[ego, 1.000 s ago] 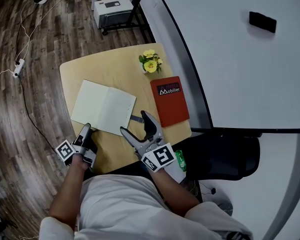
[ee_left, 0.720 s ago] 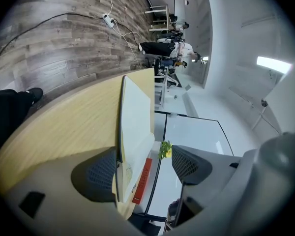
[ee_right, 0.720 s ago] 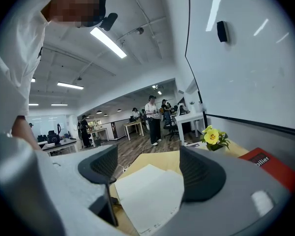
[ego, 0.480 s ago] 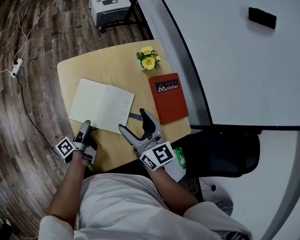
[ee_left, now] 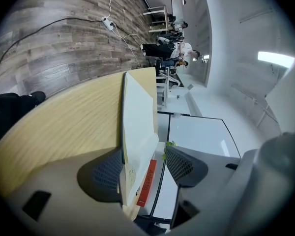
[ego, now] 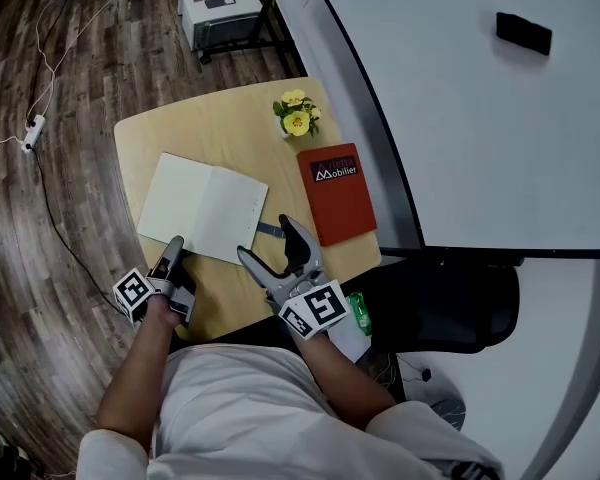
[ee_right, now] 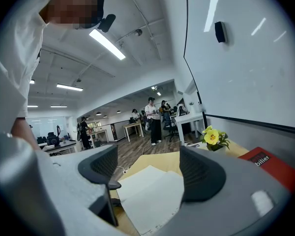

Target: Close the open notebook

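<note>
i had the left gripper [ego: 171, 248] closing over the notebook [ego: 202, 208] edge, not yet pinching; the right gripper [ego: 270, 243] sat spread, holding nothing

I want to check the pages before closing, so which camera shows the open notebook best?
The head view: the whole open notebook lies open on the table, both pages visible. The left gripper view catches the notebook edge-on, only its near corner; the right gripper view shows its pages low and foreshortened.

Bright, even indoor light; ceiling strip lamps [ee_right: 107, 44] glare; gripper views fisheye w/ dark corners; head view sharp.
</note>
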The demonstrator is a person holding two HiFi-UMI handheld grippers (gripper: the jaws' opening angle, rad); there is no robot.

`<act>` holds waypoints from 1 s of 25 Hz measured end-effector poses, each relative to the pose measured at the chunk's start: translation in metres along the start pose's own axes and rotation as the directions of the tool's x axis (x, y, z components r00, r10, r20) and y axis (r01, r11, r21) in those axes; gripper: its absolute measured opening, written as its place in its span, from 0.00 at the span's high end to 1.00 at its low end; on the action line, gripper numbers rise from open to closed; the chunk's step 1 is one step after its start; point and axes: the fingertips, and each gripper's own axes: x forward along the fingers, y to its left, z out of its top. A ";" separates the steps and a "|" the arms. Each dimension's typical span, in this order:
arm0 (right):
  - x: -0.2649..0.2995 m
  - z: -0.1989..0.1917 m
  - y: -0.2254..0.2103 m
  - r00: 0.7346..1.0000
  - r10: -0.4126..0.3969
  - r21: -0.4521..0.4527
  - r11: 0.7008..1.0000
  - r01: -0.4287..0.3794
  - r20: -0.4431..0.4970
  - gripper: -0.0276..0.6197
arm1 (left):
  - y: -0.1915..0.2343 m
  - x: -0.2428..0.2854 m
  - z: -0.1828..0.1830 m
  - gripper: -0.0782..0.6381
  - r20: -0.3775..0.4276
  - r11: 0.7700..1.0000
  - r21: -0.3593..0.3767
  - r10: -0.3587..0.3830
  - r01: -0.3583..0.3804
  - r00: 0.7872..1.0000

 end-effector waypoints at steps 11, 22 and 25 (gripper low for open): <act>-0.004 -0.006 0.001 1.000 -0.002 0.013 1.000 0.002 -0.011 0.34 | 0.016 -0.002 0.000 0.75 0.008 0.999 0.030 0.033 -0.033 0.999; -0.004 -0.010 0.002 1.000 -0.002 0.030 1.000 0.003 -0.015 0.34 | 0.029 -0.004 0.001 0.86 -0.002 0.996 0.066 0.061 -0.061 0.998; -0.005 -0.011 0.002 1.000 -0.003 0.029 1.000 0.004 -0.018 0.34 | 0.026 -0.004 0.000 0.86 -0.012 0.987 0.141 0.074 -0.072 0.997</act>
